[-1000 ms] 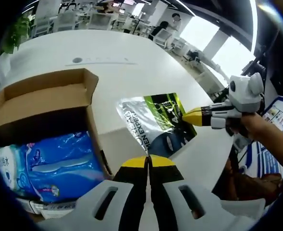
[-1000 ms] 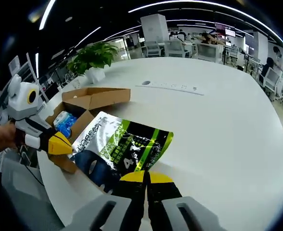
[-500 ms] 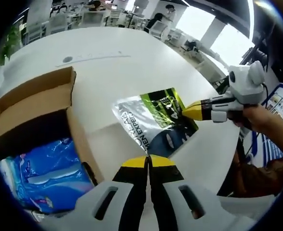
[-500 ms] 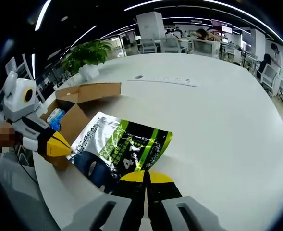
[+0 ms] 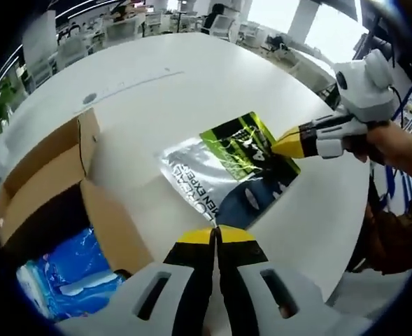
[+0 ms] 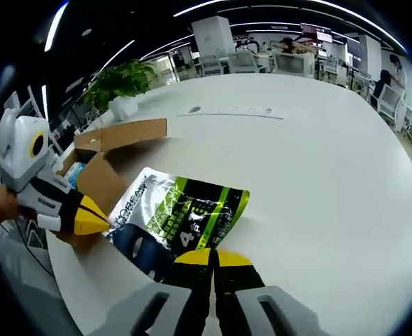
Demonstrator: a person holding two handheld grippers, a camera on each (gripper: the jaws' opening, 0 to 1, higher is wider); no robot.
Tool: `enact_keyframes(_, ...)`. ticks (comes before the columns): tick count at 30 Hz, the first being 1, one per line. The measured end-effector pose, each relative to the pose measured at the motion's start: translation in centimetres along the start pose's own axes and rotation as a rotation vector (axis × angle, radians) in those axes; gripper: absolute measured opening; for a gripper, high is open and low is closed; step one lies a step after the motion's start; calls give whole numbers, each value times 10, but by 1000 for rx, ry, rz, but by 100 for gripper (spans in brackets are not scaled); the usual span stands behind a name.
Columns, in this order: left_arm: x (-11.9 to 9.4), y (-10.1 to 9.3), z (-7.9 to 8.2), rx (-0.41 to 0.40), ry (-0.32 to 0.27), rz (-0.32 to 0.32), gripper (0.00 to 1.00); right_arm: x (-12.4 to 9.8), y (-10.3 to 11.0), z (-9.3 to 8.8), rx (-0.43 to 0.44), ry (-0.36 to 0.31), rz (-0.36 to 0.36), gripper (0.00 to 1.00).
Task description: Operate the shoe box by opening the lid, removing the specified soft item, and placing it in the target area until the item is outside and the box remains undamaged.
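Left gripper view: a silver, green and dark soft pouch (image 5: pixel 226 171) lies flat on the round white desk (image 5: pixel 157 91), outside the open cardboard shoe box (image 5: pixel 59 189), which sits just beside it with blue packets (image 5: pixel 73 276) inside. The right claw (image 5: pixel 284 145) is closed, its yellow tip at the pouch's edge; whether it pinches the pouch is unclear. The left claw (image 5: pixel 216 234) is closed on nothing, near the pouch's opposite edge. A potted plant (image 6: pixel 122 80) stands on the desk's far side.

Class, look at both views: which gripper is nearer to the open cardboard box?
Left. The left gripper sits right beside the cardboard box; the right gripper is across the silver-green pouch from it.
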State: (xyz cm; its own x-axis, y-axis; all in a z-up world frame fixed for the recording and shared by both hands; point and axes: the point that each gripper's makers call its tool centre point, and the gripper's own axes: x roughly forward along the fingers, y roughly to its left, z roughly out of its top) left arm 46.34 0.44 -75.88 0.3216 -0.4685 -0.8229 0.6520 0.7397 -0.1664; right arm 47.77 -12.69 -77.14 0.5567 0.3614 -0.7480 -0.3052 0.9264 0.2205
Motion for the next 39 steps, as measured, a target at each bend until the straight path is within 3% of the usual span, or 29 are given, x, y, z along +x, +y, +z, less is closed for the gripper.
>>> enact_keyframes(2, 1, 2, 0, 73, 12, 19, 0, 1, -2, 0, 12, 0, 2, 0)
enact_keyframes(7, 10, 0, -2, 144, 43, 33, 0, 4, -5, -4, 28, 12, -2, 0)
enact_keyframes(20, 26, 1, -10, 180, 88, 33, 1, 10, -13, -8, 77, 19, -18, 0)
enact_keyframes(28, 27, 5, -5, 201, 69, 40, 3, 11, -17, -10, 110, 16, -31, 0)
enact_keyframes(30, 24, 9, 0, 238, 49, 54, 4, 12, -17, -10, 114, 16, -34, 0)
enact_keyframes(39, 11, 10, 17, 173, -18, 9, 11, 16, -14, -7, 138, 8, -38, 0)
